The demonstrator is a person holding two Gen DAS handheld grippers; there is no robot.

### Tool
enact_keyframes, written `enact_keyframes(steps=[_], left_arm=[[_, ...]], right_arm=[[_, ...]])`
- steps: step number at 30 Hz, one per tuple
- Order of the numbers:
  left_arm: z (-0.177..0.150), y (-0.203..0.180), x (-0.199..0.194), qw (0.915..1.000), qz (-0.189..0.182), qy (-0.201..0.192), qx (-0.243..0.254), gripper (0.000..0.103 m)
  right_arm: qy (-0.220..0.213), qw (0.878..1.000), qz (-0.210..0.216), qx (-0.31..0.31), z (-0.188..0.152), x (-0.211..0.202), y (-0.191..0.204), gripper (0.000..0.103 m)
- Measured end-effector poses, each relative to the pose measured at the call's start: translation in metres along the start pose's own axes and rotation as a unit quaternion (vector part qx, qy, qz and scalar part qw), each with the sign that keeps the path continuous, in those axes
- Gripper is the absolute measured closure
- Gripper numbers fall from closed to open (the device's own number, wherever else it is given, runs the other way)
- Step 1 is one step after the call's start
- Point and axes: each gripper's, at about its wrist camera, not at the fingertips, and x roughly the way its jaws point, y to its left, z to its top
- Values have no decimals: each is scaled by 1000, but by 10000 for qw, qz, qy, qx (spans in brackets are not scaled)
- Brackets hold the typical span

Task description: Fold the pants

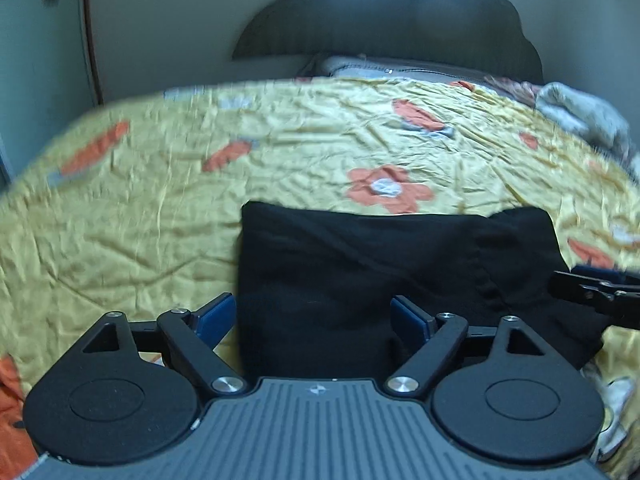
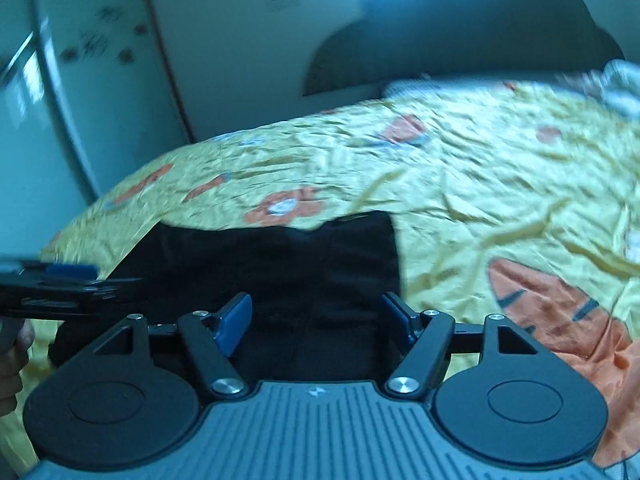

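The black pants point(image 1: 384, 272) lie folded into a compact rectangle on the yellow flowered bedspread point(image 1: 160, 208). My left gripper point(image 1: 316, 314) is open, its blue pads point(image 1: 218, 314) spread over the pants' near left edge, holding nothing. My right gripper point(image 2: 316, 316) is open above the pants point(image 2: 280, 276) near their right edge, also empty. The right gripper shows at the right edge of the left wrist view point(image 1: 596, 288); the left gripper shows at the left edge of the right wrist view point(image 2: 60, 284).
The bedspread point(image 2: 500, 184) covers the bed. A dark curved headboard point(image 1: 400, 28) stands at the far end, with grey bedding point(image 1: 580, 112) at the far right. A pale wall and cupboard point(image 2: 100, 80) stand to the left.
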Motion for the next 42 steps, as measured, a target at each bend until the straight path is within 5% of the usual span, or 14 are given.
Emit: enact_keyframes(steps=[7,10,13,15,19,21,22,33,42], left_arm=[[5,71,31,9811,-1288,821,-1188,20],[7,75,38,9723,-1792,843,-1238,20],[8,70,47,9620,-2240,862,-1303,20],[8,64,48,9636,-2232,770,-1257,24],[6,63,48,9717,-1876,636,-1287,67],[6,68,44,9721,-1832,550,-1355,79],[6,69,41,9725,-1816,486,-1377,83],[37,60,-14,9894,-1153,-709,-517,85],[98,111,16,9922,-542,-887,-692,85]], right_arm=[[646,9872,1077,980,8,21,-57,31],[945,9668,2023,1242,11,33,-68,31],[1114,9505,2538,1400,15,50,-76,30],[1132,9389,2813,1627,19,62,-81,30],[1088,9383,2775,1754,28,78,-76,33],[1148,9508,2427,1548,29,85,-65,63],[1179,9544,2286,1512,29,87,-60,67],[400,9725,2180,710,58,56,-9,74],[186,9789,2017,282,115,124,40,74]])
